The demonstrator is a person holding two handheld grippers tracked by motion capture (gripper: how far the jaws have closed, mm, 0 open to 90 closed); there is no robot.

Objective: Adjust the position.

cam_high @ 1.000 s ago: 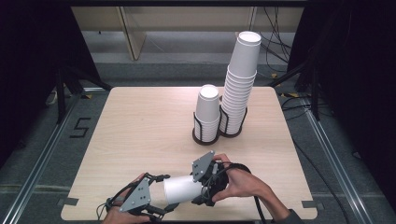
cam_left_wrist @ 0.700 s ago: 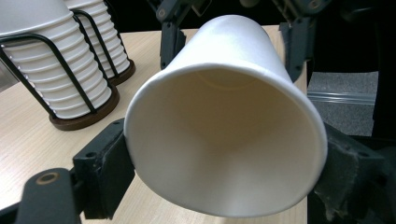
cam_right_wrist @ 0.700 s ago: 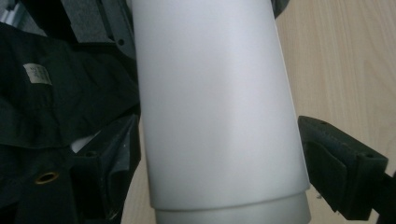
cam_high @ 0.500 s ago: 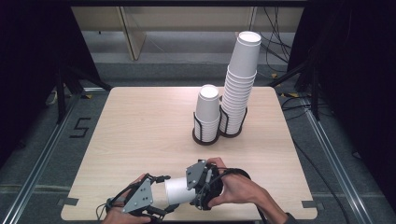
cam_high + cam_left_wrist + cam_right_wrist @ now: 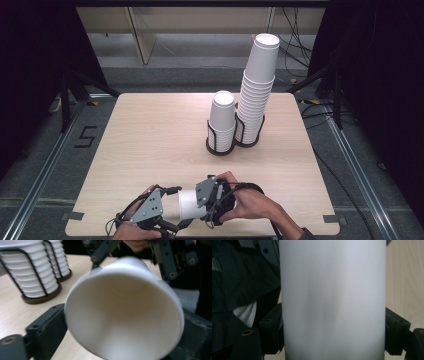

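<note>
A white paper cup [image 5: 192, 204] lies sideways above the near edge of the pale wooden surface [image 5: 150, 135], between both grippers. The right gripper [image 5: 212, 200] pinches its body. The left gripper [image 5: 172, 220] has just been opening; its jaws flank the rim, contact unclear. Keep the right grip gentle and withdraw the left straight back.

Both grippers, left gripper [image 5: 172, 225] and right gripper [image 5: 212, 205], have black jaws, grey triangular top plates, brass-looking rivets and trailing black cables.
</note>
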